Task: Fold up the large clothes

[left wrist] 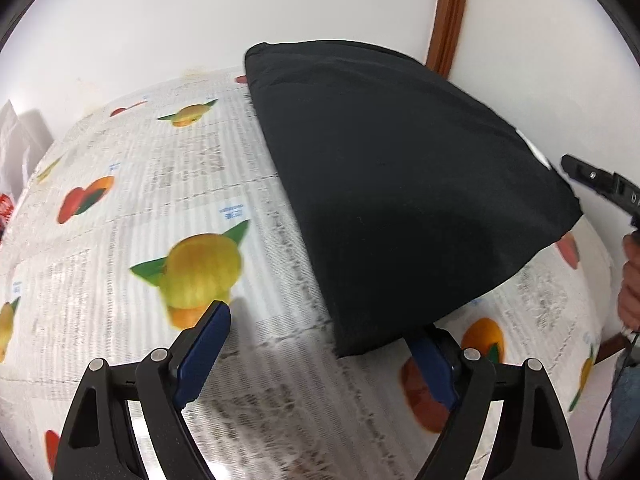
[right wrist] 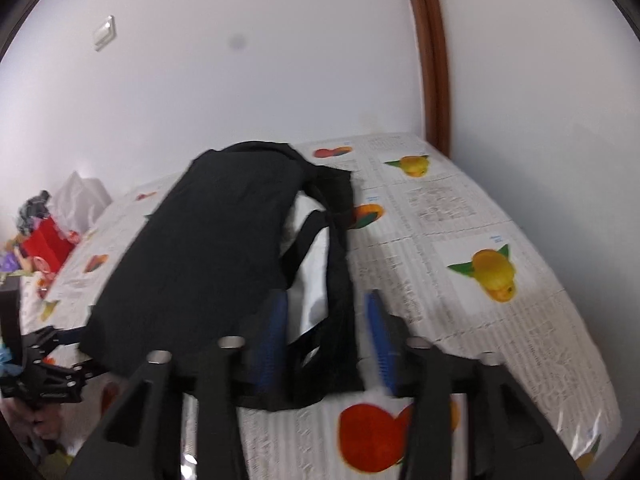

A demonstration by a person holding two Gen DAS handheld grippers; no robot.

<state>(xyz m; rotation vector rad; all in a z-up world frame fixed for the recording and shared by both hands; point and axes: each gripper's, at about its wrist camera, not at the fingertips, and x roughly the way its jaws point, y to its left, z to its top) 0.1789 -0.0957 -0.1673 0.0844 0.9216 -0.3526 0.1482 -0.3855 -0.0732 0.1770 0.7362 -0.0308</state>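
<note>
The black garment (left wrist: 392, 184) lies folded into a long slab on the bench (left wrist: 140, 208), which is covered with a newsprint cloth printed with fruit; a white wall and a brown door frame (left wrist: 450, 12) stand behind it. In the left wrist view its top is smooth and unbroken, apparently so the loose parts stay tucked under or to one side. In the right wrist view those parts show: black straps or hems and a white lining (right wrist: 308, 264) lie along the garment's right edge. Its long axis runs from the near edge of the bench away toward the wall, and the near end is the broader one in both views. The left tool (left wrist: 320, 340) is spread wide, its left finger (left wrist: 204, 344) clear over the cloth and its right finger partly hidden under the garment's near corner. Nothing is pinched between them, so it seems placed to take that corner or slip beneath it. The right tool (right wrist: 326, 336) stands part open, straddling the strap edge without pressing it, so I judge it to hold nothing. A hand (left wrist: 632, 280) grips the right tool's handle at the far right of the left view. One more fold across the long axis looks likely.
</note>
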